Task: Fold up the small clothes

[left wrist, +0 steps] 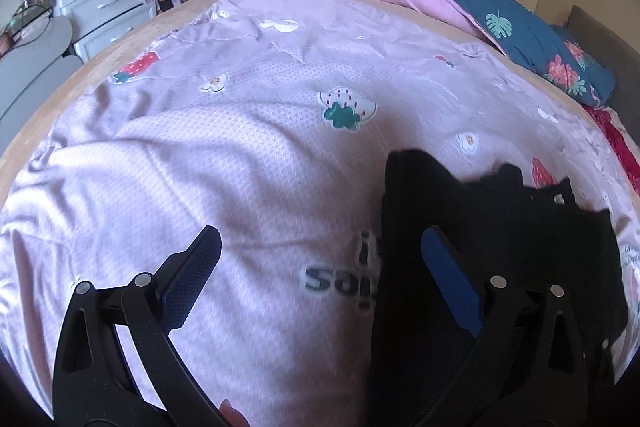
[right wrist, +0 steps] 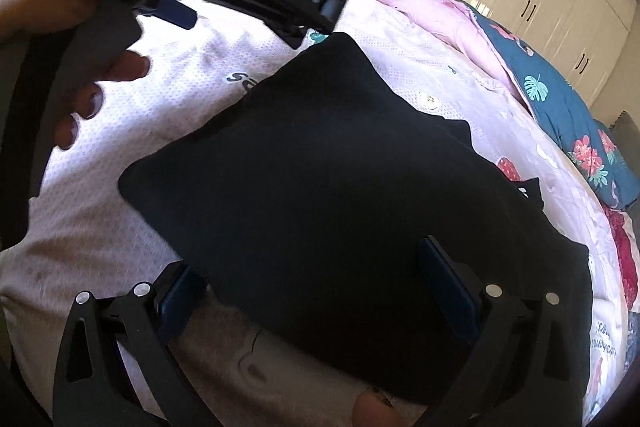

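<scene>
Folded black garment (right wrist: pixel 340 195) lies flat, one corner pointing toward the pink duvet (right wrist: pixel 420 7).

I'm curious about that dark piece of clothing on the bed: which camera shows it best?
The right wrist view: the black garment fills the middle of the picture, nearly its whole outline visible on the bedsheet. The left wrist view catches only part of it, at the lower right.
</scene>
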`<state>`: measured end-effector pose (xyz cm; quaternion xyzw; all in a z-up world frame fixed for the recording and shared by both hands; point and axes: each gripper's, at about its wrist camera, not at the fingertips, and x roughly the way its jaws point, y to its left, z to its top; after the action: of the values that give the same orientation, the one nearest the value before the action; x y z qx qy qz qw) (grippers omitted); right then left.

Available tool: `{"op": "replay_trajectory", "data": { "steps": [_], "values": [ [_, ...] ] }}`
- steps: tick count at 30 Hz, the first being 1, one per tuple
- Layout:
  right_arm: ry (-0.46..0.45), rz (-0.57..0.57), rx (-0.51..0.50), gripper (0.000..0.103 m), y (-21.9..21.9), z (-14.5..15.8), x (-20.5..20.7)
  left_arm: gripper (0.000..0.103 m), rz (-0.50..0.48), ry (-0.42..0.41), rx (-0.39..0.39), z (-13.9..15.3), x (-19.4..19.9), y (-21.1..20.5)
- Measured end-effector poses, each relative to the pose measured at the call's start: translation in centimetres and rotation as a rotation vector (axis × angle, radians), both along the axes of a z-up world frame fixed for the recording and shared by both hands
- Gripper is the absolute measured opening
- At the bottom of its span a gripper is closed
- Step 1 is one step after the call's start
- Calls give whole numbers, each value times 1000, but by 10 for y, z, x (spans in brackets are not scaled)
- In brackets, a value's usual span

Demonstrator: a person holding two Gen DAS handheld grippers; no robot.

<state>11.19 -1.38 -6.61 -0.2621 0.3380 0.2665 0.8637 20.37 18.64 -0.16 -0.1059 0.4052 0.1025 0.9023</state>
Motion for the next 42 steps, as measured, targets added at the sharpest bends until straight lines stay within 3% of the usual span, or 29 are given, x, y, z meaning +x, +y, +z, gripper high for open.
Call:
{"op": "replay_trajectory", "data": {
  "steps": [7, 12, 14, 16, 21, 24, 26, 28, 31, 34, 42],
  "values": [
    [-54, -28, 43, 96, -4, 7, 12, 94, -34, 22, -17, -12, 19, -3],
    [-91, -5, 152, 56, -20, 28, 9, 94, -56, 22, -120, -16, 20, -1],
    [-109, 14, 183, 27, -25, 37, 4, 94, -68, 12, -136, -15, 19, -4],
    [-127, 26, 201, 17, -29, 43, 1, 94, -80, 10, -163, -16, 19, -7],
    [-144, 34, 208, 14, -41, 48, 0, 94, -120, 12, -273, -19, 23, -14],
    [-156, 20, 226, 14, -48, 53, -2, 94, -145, -11, -379, -18, 24, -19],
    [-166, 11, 243, 13, -55, 57, -5, 80, -150, -19, -421, -15, 25, -24],
    [-174, -2, 255, 13, -62, 59, -5, 47, -163, -19, -446, -14, 28, -34],
    [-167, -27, 277, 12, -72, 62, -5, 22, -189, -29, -469, -5, 31, -53],
    [-170, -49, 301, 10, -85, 67, -10, 15, -213, -56, -445, 12, 31, -71],
    [-188, -162, 411, 9, -134, 88, -14, 14, -303, -98, -384, 58, 37, -126]
  ]
}}
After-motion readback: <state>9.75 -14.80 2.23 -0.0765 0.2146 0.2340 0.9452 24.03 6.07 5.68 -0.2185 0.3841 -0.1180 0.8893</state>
